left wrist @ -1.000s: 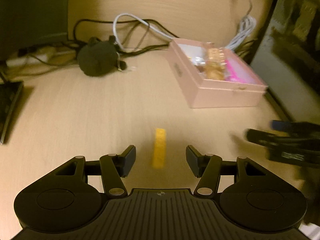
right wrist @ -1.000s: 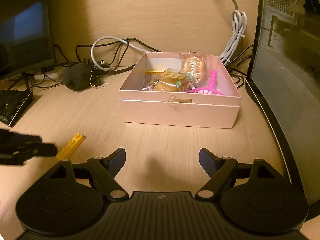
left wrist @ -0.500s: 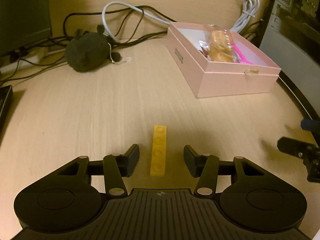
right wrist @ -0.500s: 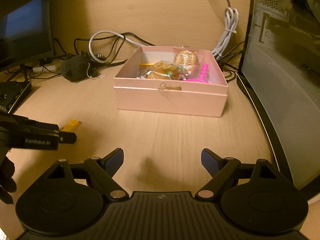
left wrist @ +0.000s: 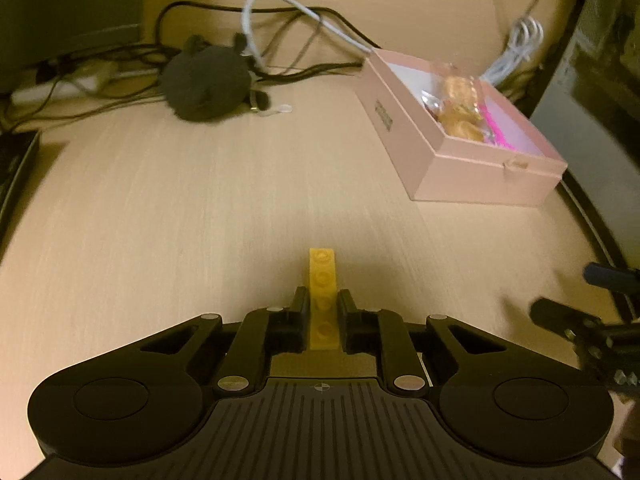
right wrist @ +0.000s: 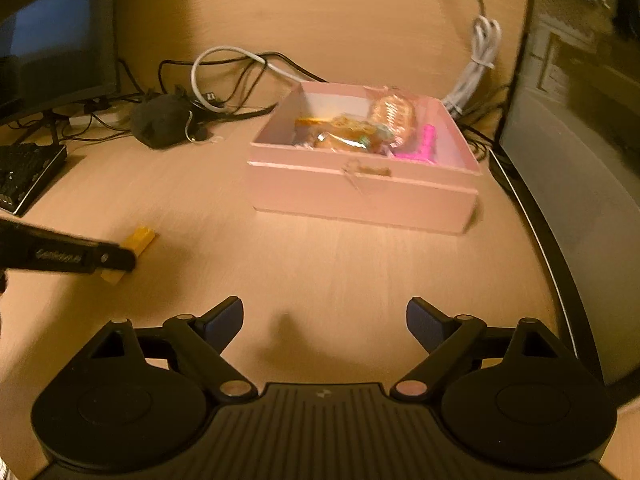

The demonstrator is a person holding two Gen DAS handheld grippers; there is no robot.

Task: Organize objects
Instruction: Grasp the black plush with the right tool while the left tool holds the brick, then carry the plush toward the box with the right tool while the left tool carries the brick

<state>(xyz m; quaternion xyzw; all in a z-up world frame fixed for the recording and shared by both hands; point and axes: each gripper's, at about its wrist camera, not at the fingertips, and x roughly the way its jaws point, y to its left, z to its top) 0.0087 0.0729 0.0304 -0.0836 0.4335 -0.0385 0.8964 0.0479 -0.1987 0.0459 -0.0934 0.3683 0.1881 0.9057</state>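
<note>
Yellow brick point(left wrist: 322, 300) between left gripper point(left wrist: 323, 312) fingers

Both units were of matte black plastic. The left hand-held gripper point(left wrist: 323, 312) carried a ribbed central housing with a small crosshair mark at its 12 o'clock edge, flanked by two round discs with recessed centres. Silver rivets sat at the linkage pivots. The right hand-held gripper point(right wrist: 325, 320) was of like build, with dark blue pads point(right wrist: 226, 318) on its fingertips. Seen from the right wrist, the left unit's finger bore pale lettering, too blurred to read.
</note>
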